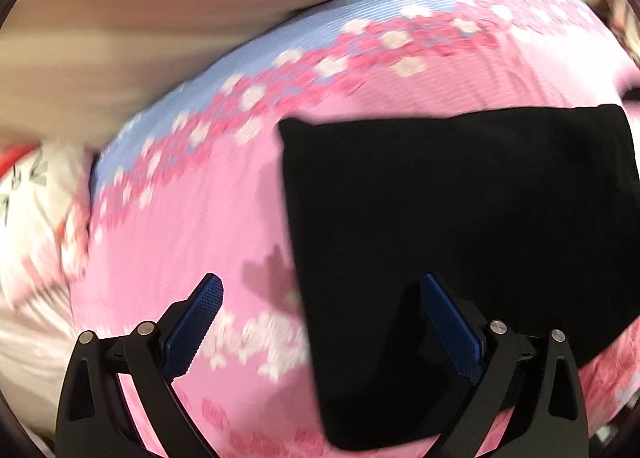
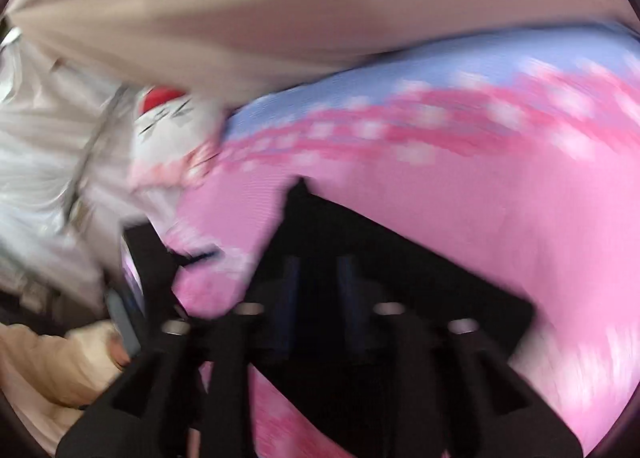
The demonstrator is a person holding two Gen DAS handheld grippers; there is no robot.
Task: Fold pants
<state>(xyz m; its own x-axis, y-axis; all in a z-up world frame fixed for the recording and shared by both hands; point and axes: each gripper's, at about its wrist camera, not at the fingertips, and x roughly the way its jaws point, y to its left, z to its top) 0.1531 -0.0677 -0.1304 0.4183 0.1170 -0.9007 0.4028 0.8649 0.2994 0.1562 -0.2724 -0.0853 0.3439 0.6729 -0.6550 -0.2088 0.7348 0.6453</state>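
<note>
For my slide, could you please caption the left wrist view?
Open left tool above folded black pants on pink floral bedsheet.

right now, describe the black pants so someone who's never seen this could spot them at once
Look at the pink bedspread with a band of blossoms and a blue strip along its far edge. On its plain pink part lies the black pants, folded into a flat rectangle, the only dark, unpatterned thing on it.

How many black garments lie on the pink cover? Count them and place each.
1. The black pants lie folded on the pink flowered cover, right of centre in the left wrist view. More could be hidden outside the views.
</note>
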